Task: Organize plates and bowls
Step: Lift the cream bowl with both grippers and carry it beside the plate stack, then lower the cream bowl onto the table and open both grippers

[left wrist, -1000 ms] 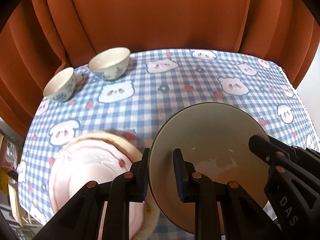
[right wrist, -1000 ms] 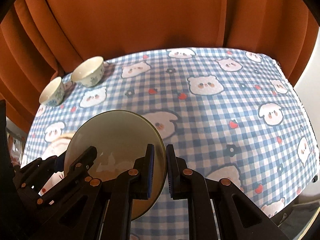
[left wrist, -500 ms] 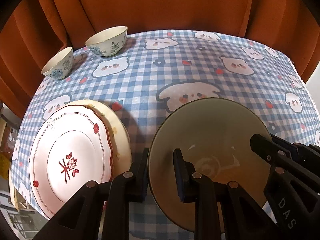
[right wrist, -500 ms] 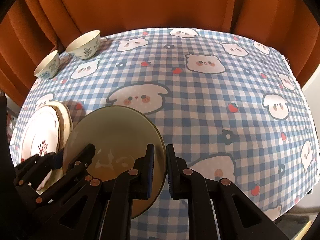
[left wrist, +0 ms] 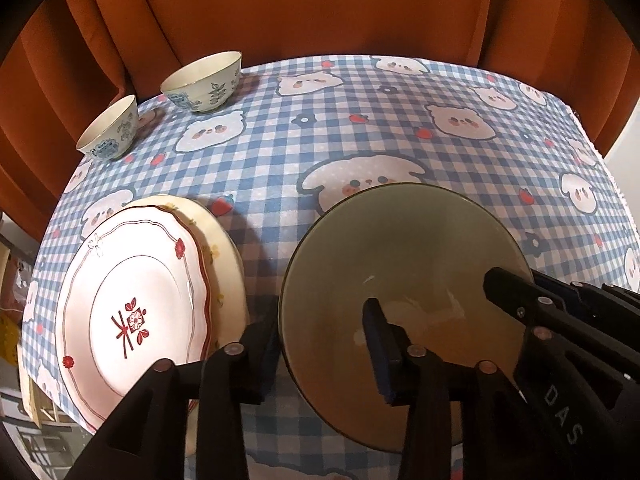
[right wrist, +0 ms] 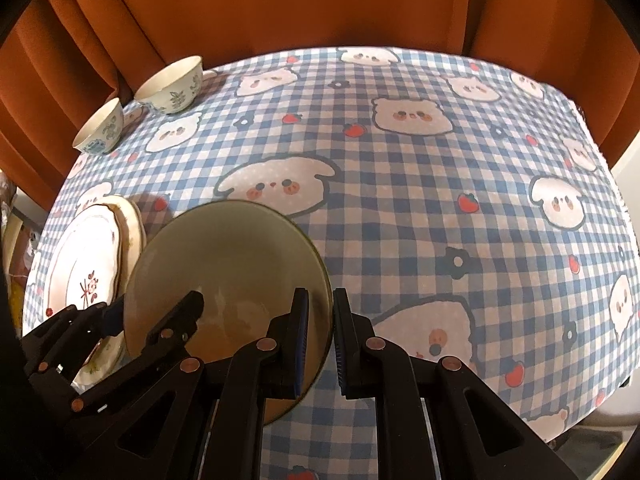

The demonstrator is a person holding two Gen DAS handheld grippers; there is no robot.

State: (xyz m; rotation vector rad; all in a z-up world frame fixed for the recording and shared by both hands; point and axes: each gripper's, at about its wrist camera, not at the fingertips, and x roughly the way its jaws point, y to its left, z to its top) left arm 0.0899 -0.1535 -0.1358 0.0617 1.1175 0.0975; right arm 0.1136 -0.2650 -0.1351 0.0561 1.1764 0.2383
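An olive-green bowl [left wrist: 400,260] [right wrist: 228,256] sits low over the checked cloth, right of a stack of plates. My right gripper [right wrist: 322,336] is shut on the bowl's right rim, one pad inside and one outside. My left gripper [left wrist: 318,344] straddles the left rim with its jaws opening. Its inner finger [left wrist: 376,340] stands well inside the bowl, clear of the wall, and neither pad presses on the rim. The stack is a white plate with red flowers [left wrist: 136,312] [right wrist: 80,272] on a cream plate [left wrist: 228,264]. I cannot tell whether the bowl touches the cloth.
Two small white bowls with blue patterns [left wrist: 204,80] [left wrist: 110,128] stand at the far left corner of the table. A blue checked cloth with bear prints [right wrist: 440,200] covers the table. An orange curtain [left wrist: 320,8] hangs behind, and the table's edge drops off at the right.
Both grippers came down with the green bowl, bringing the plate stack into full view on the left. The left jaws have spread apart and let go of the rim; the right stays closed.
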